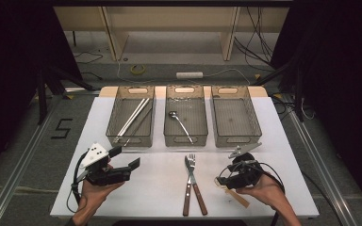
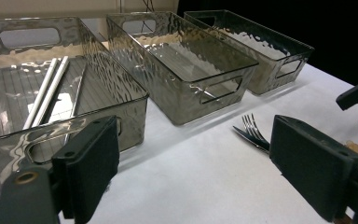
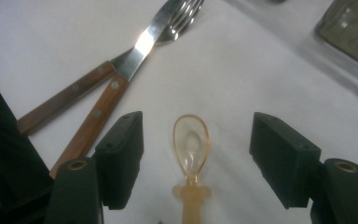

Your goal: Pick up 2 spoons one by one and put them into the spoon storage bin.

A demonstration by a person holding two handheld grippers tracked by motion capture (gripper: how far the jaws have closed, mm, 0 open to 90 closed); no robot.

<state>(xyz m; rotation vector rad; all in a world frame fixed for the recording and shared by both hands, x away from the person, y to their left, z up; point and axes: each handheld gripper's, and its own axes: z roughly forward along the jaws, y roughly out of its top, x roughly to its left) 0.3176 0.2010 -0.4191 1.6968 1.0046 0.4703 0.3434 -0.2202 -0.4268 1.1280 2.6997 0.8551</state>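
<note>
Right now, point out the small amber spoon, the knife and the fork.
small amber spoon (image 3: 191, 140), right gripper view, on its bowl.
knife (image 3: 142, 46), right gripper view, on its blade.
fork (image 1: 192, 162), high view, on its tines.

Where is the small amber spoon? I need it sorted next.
The amber spoon lies on the white table between the right gripper's open fingers, right of the crossed knife and fork.

Dim, soft frames; dark surroundings.

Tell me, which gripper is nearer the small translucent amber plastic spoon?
Right. The right gripper hovers with the amber spoon between its open jaws; the left gripper sits across the table, beyond the knife and fork.
</note>
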